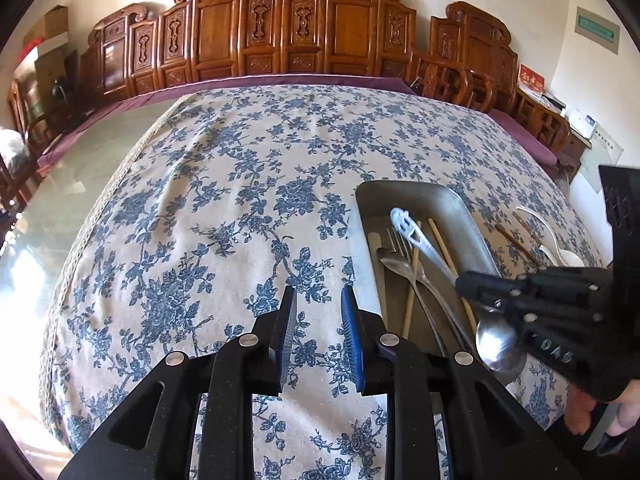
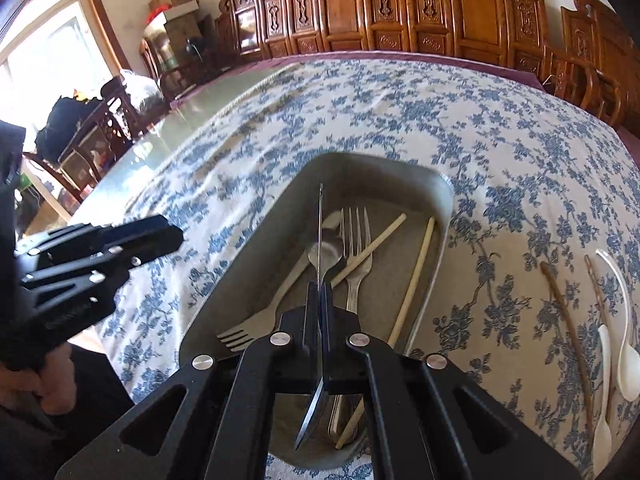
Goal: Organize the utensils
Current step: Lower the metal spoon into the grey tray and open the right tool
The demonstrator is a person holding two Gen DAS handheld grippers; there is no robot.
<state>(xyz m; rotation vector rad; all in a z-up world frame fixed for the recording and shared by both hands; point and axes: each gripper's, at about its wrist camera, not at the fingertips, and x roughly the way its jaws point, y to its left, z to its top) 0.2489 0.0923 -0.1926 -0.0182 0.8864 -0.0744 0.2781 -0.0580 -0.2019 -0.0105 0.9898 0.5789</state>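
Right now the right gripper (image 2: pixel 320 300) has its two black fingers clenched on a slotted steel spoon (image 1: pixel 404 222), seen edge-on as a thin line in the right wrist view and as a perforated bowl and long handle in the left wrist view. Its bowl points away over the long grey metal tray (image 2: pixel 444 200), and the handle end sticks back under the gripper body. The spoon hangs over the tray's contents; whether it touches them cannot be told.

The left gripper (image 1: pixel 318 320), with blue-ribbed pads (image 1: pixel 352 320), stands a little apart at the jaws with nothing between them, only the tablecloth showing through the gap. It hovers just left of the tray, over bare cloth.

Inside the tray lie two steel forks (image 2: pixel 356 240), one with tines toward the far end and one (image 2: pixel 244 332) with tines toward the near left corner, a plain steel spoon (image 2: pixel 328 254) between them, and two pale wooden chopsticks (image 2: pixel 416 276) crossing at a slant. A round steel ladle bowl (image 1: pixel 496 340) shows at the tray's near end in the left wrist view.

Well to the right of the tray, on the white tablecloth with blue flowers (image 1: pixel 224 200), rest two dark brown chopsticks (image 2: pixel 568 328) and two white ceramic spoons (image 2: pixel 626 356), near each other.

Behind the table stands a row of carved wooden chair backs (image 1: pixel 280 28).
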